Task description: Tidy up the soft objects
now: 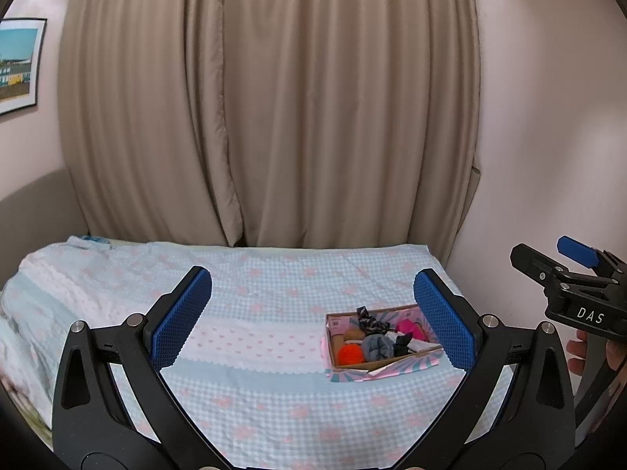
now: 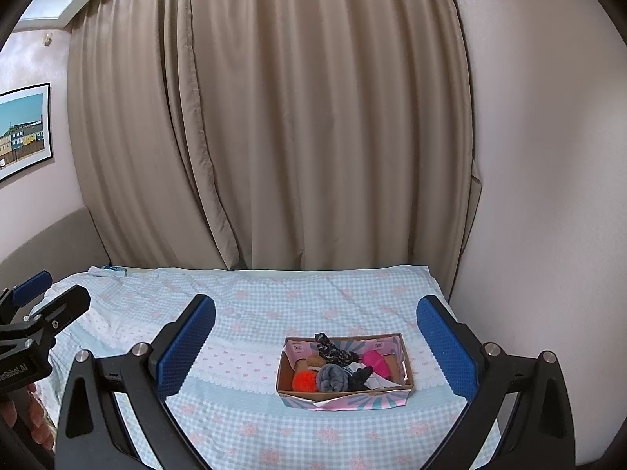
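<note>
A shallow cardboard box (image 2: 345,398) with pink and blue printed sides sits on the bed, right of centre; it also shows in the left wrist view (image 1: 386,368). Inside lie an orange pompom (image 2: 306,380), a grey rolled sock (image 2: 333,378), a dark patterned scrunchie (image 2: 333,348), a pink soft item (image 2: 375,362), a tan item (image 2: 314,361) and a black piece (image 2: 358,378). My left gripper (image 1: 313,321) is open and empty, held above the bed short of the box. My right gripper (image 2: 315,348) is open and empty, also held back from the box.
The bed has a blue-and-white checked cover (image 2: 250,313) with pink hearts and a crumpled blanket (image 1: 58,274) at the left. Beige curtains (image 2: 274,117) hang behind. A pink wall (image 2: 548,196) borders the bed's right side. A framed picture (image 2: 23,129) hangs at the left.
</note>
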Demonstrator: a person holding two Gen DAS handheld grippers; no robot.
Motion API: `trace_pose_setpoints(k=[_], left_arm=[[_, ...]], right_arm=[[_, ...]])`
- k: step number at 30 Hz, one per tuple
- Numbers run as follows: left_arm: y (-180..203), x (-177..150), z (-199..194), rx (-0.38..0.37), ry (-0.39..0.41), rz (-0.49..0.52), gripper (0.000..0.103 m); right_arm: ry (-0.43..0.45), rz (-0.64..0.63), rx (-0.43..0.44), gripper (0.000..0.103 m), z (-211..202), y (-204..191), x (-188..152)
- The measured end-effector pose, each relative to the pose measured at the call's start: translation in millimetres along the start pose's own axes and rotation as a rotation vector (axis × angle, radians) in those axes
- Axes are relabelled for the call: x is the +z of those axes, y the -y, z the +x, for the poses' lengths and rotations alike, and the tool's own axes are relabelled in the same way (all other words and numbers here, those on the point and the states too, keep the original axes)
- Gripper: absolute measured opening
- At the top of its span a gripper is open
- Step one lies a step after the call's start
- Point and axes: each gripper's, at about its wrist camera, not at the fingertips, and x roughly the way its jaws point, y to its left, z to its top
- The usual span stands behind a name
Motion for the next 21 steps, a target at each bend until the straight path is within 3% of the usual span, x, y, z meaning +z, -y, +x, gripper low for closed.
trace_pose_setpoints(k=[21], left_arm=[[-6.6,0.1,3.8,0.001,0.002,-0.014,0.103]], right_arm=[[-0.004,0.000,-0.005,0.102,8.5,-5.5,2.4]])
